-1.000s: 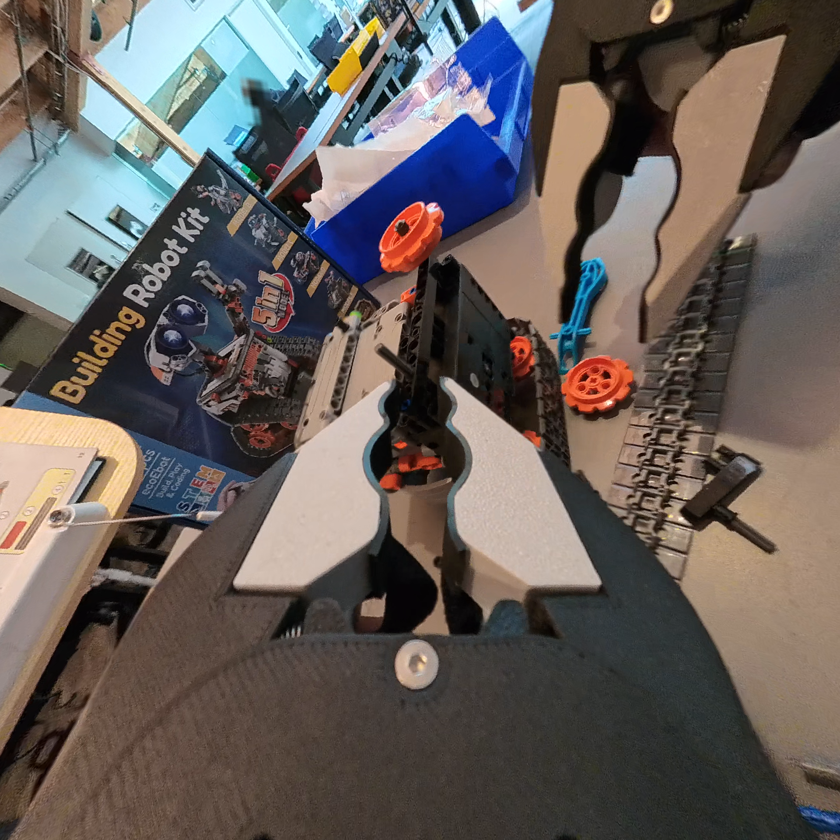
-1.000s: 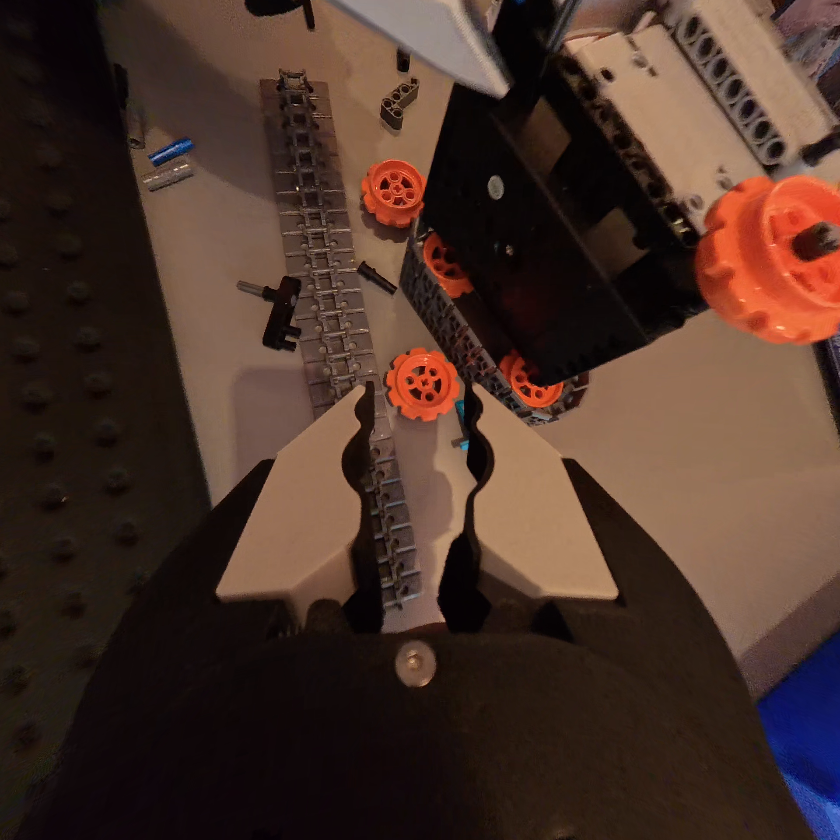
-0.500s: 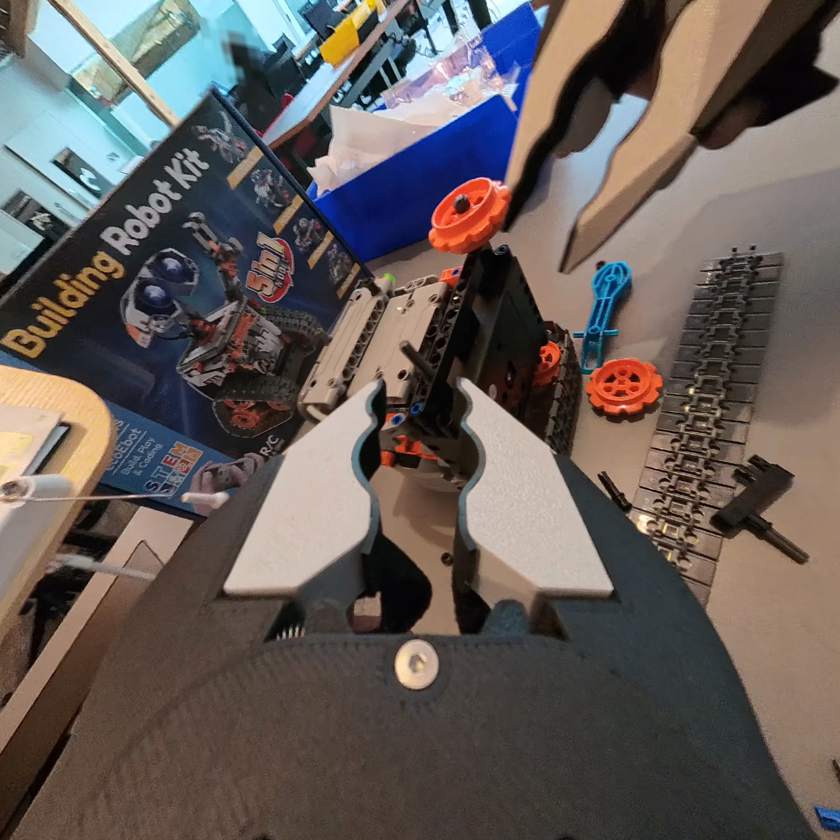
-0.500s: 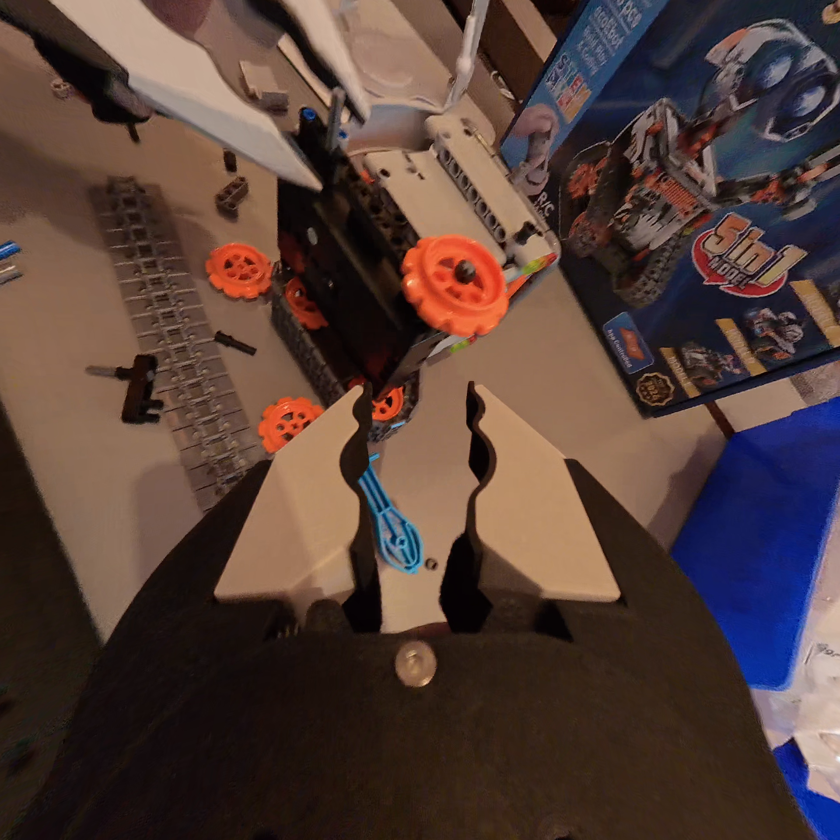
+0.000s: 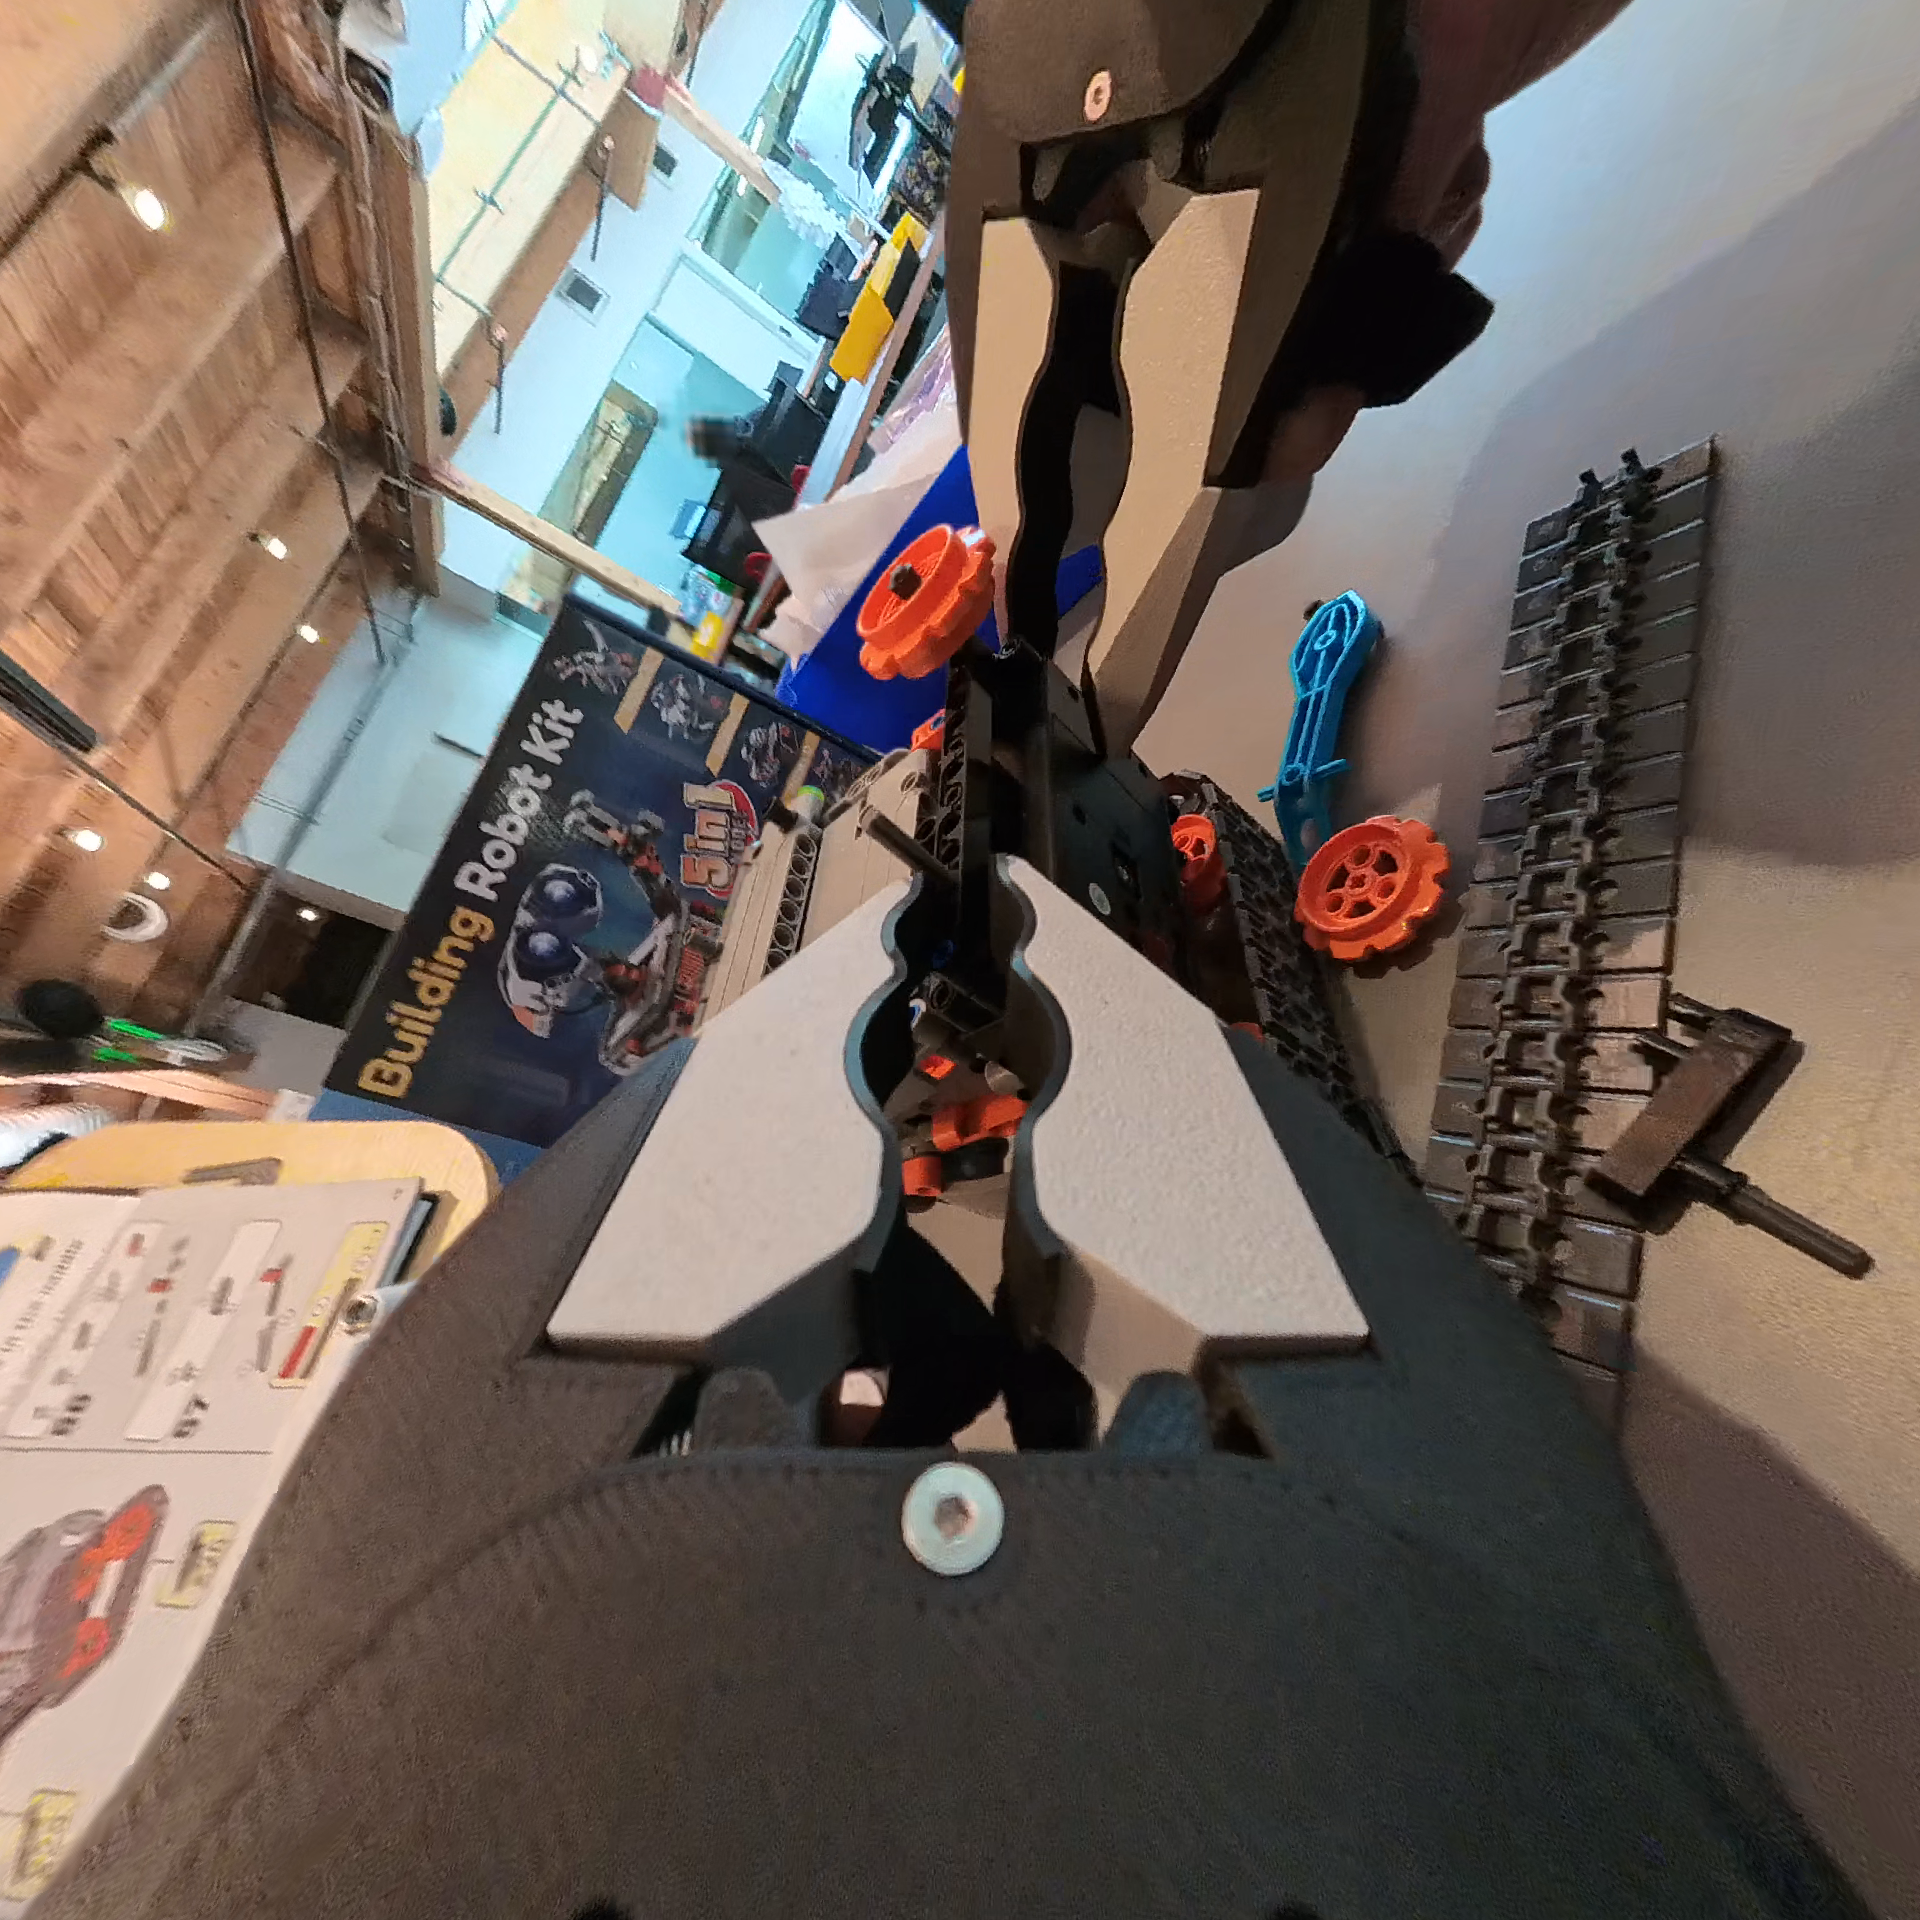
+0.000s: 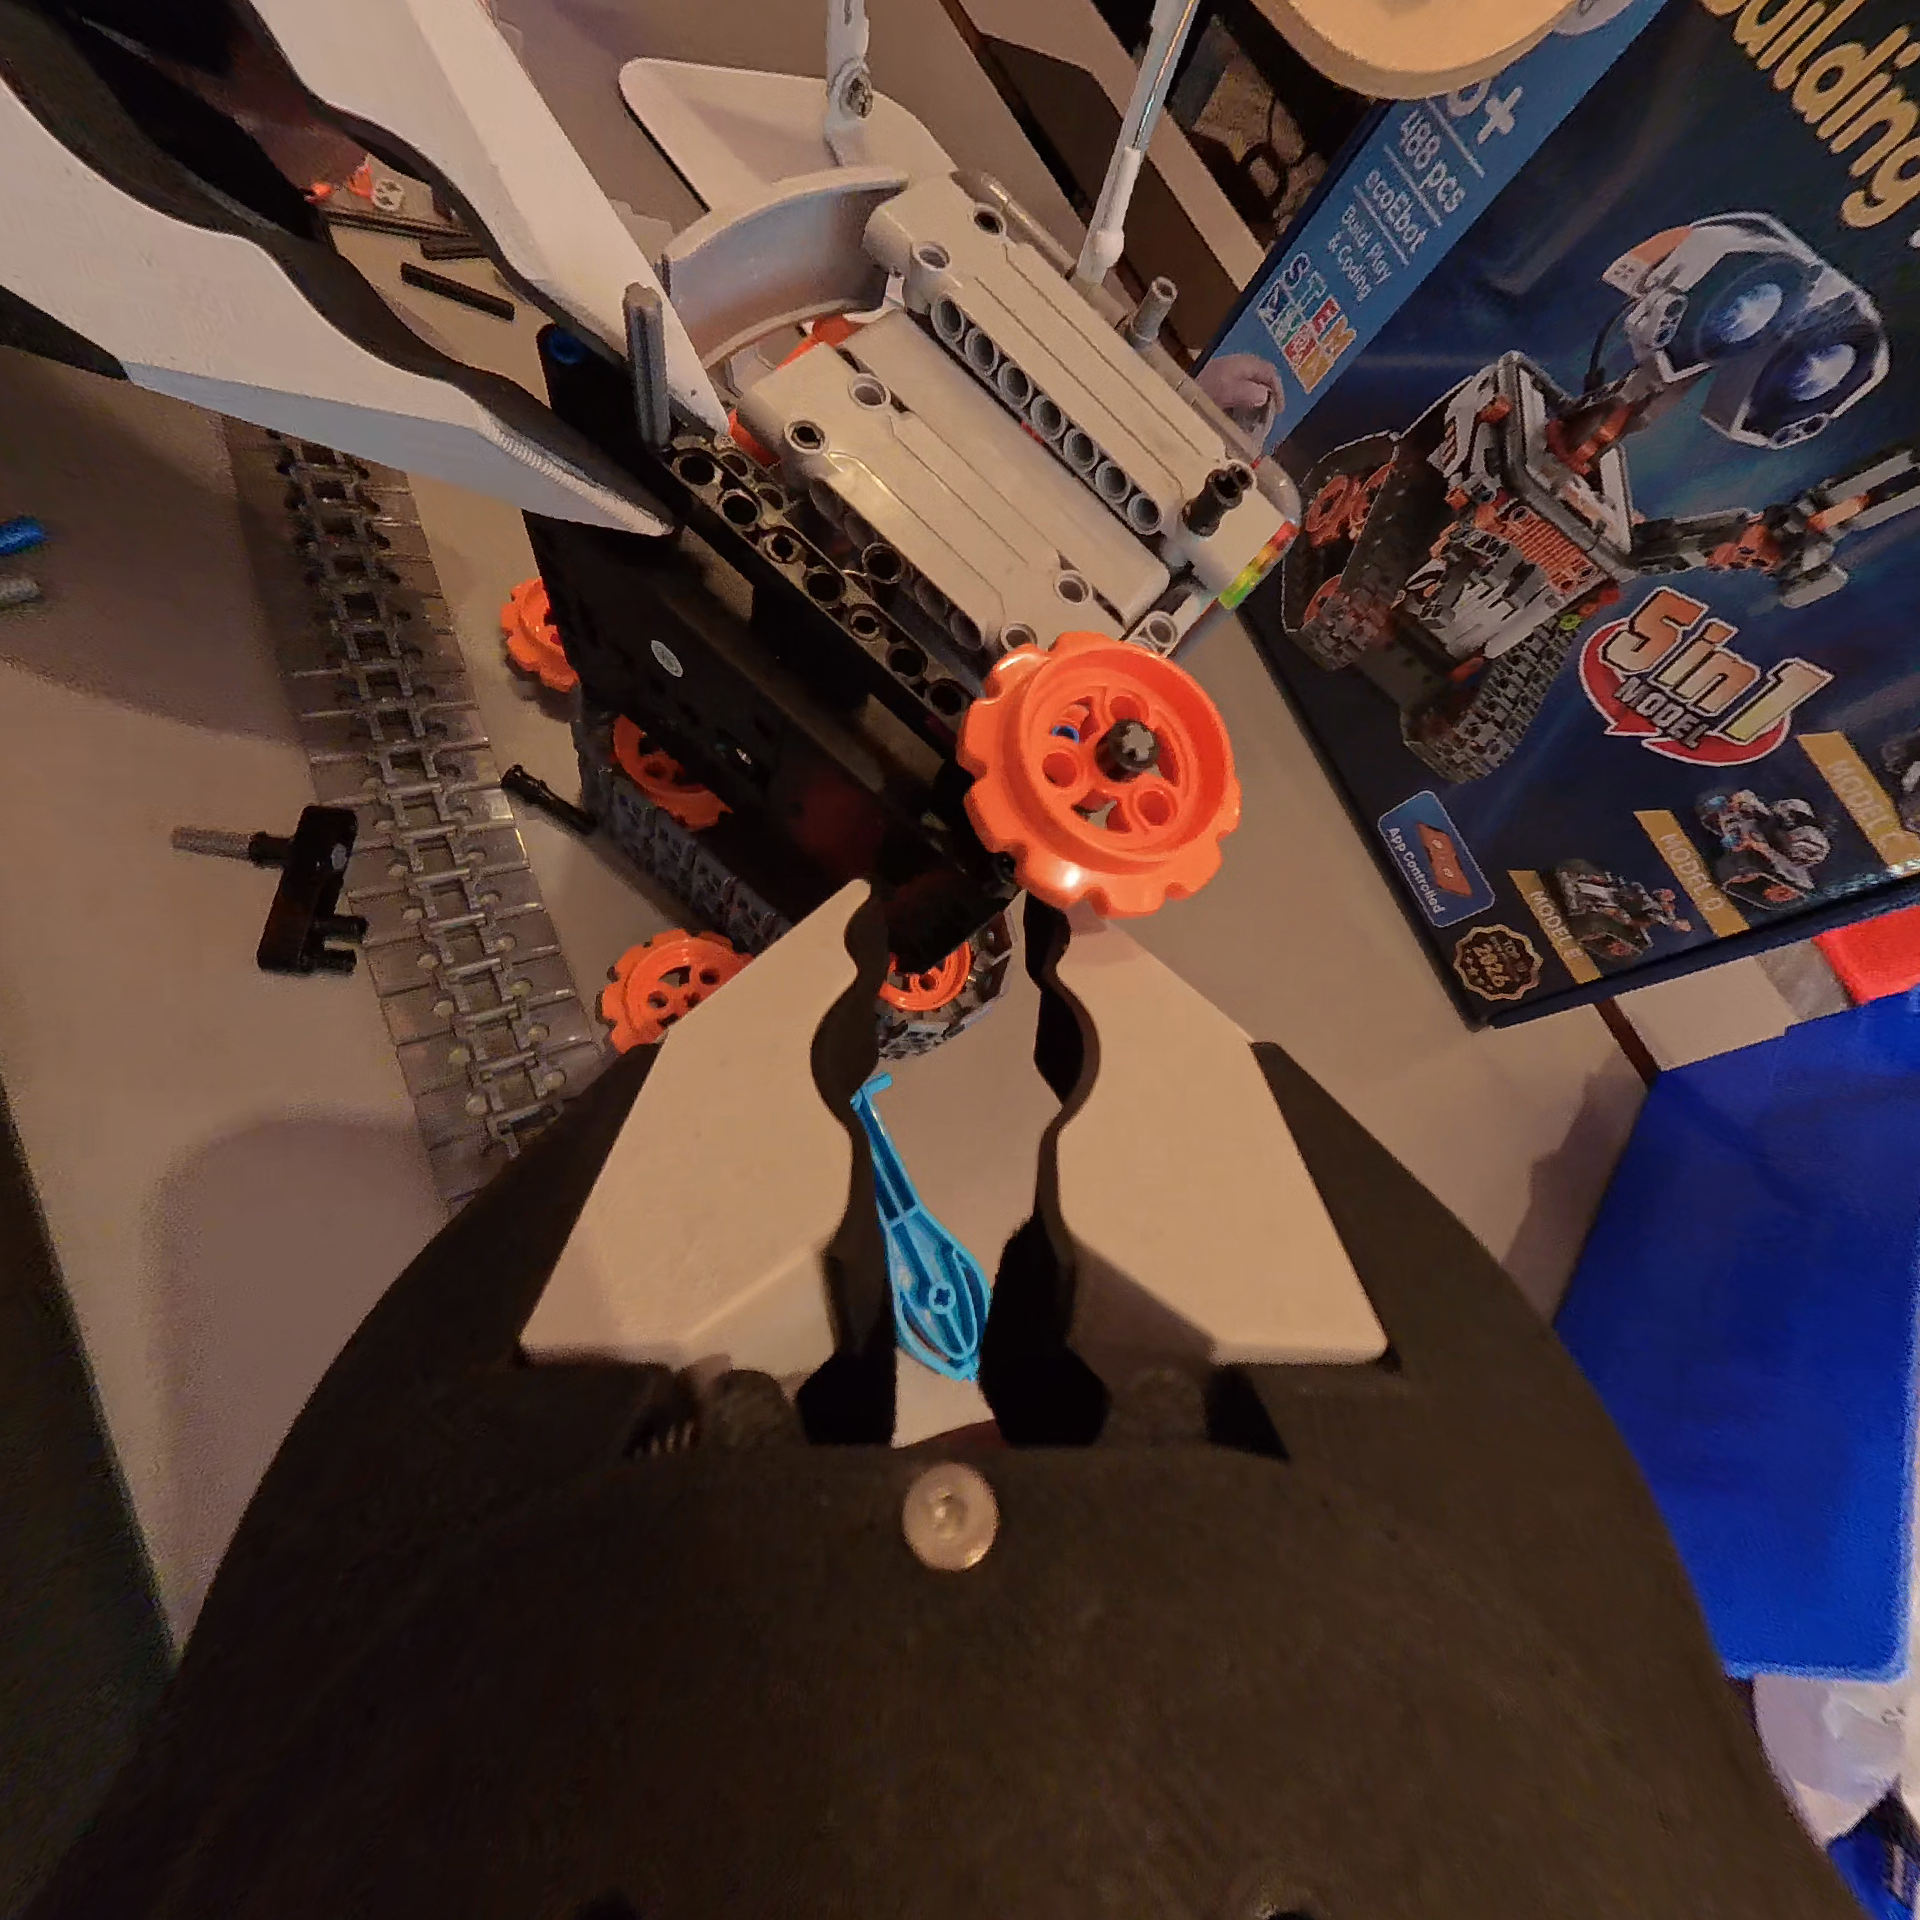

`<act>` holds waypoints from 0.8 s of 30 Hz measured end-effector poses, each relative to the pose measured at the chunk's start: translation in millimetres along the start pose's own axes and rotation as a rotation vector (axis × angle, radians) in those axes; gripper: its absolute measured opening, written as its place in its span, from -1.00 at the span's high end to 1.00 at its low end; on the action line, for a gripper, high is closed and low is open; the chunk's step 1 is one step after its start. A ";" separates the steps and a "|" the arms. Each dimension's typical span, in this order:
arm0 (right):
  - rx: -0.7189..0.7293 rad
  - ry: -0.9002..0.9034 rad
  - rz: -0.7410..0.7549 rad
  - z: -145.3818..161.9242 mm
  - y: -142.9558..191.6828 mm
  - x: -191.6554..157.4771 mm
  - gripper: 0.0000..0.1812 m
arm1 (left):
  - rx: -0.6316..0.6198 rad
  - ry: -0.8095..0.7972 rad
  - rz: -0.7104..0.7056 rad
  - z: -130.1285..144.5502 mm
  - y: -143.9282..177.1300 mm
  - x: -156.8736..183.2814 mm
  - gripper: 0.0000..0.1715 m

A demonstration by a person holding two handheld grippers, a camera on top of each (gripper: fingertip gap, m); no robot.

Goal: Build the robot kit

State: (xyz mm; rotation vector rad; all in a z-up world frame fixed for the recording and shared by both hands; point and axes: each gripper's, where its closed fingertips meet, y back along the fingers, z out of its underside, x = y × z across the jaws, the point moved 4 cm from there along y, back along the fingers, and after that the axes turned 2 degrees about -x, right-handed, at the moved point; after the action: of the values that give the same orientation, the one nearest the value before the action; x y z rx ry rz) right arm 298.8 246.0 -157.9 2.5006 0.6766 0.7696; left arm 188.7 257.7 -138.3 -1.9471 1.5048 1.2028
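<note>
A half-built robot model [image 5: 1101, 831], with a black frame, grey blocks and tracked wheels, stands tilted on the grey table. My left gripper [image 5: 961, 904] is shut on the near end of the black frame. Its fingers [image 6: 312, 353] show at the upper left of the right wrist view. My right gripper [image 6: 951, 914] is closed around the frame's other end, right beside the orange wheel [image 6: 1101, 769] on its axle. In the left wrist view it comes down from above [image 5: 1070, 681], next to that wheel [image 5: 920, 603].
On the table lie a loose orange wheel [image 5: 1366, 899], a blue plastic tool [image 5: 1325, 696], a grey track strip [image 5: 1579, 883] and a black piece with an axle [image 5: 1704, 1122]. The kit box [image 6: 1610, 520] stands behind, with a blue bin [image 6: 1766, 1299] beside it. An instruction booklet [image 5: 156, 1330] lies at the left. My right fingertips sit around 7 cm from my left ones.
My right gripper has swung from above the track strip over to the model and narrowed its jaws around the frame end by the orange wheel. My left gripper has kept its grip.
</note>
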 end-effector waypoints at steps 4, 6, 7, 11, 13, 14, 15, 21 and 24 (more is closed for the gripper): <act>0.013 0.036 0.034 9.1 10.5 -8.0 0.82 | 0.027 -0.109 -0.028 -14.4 5.4 14.0 0.89; 0.008 0.049 0.059 14.6 13.6 -11.9 0.86 | 0.049 -0.153 -0.025 -19.8 7.4 22.3 0.88; -0.015 0.071 0.078 19.5 13.8 -13.8 0.93 | 0.050 -0.183 -0.011 -20.5 7.7 28.1 0.89; -0.085 0.129 0.112 39.0 2.1 -23.6 1.00 | 0.051 -0.255 -0.005 -14.4 5.2 44.0 0.90; -0.112 0.130 0.103 43.8 -5.8 -23.9 1.00 | 0.020 -0.243 0.002 -7.7 0.2 43.5 0.90; -0.137 0.150 0.110 45.4 -9.9 -22.2 0.99 | 0.015 -0.236 0.001 -4.2 -2.1 41.6 0.90; -0.169 0.160 0.108 47.2 -14.0 -20.2 0.93 | -0.005 -0.247 -0.002 0.5 -5.4 39.6 0.90; -0.249 0.119 0.099 53.6 -20.0 4.1 0.80 | -0.119 -0.261 0.008 33.0 -32.3 28.9 0.92; -0.223 0.069 0.097 56.0 -17.6 10.2 0.80 | -0.155 -0.250 0.022 46.8 -42.8 23.9 0.92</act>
State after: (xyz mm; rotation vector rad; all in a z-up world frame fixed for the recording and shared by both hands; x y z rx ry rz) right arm 334.6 251.2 -205.2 2.3263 0.4671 0.9171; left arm 211.4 293.1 -191.4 -1.7972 1.3428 1.5493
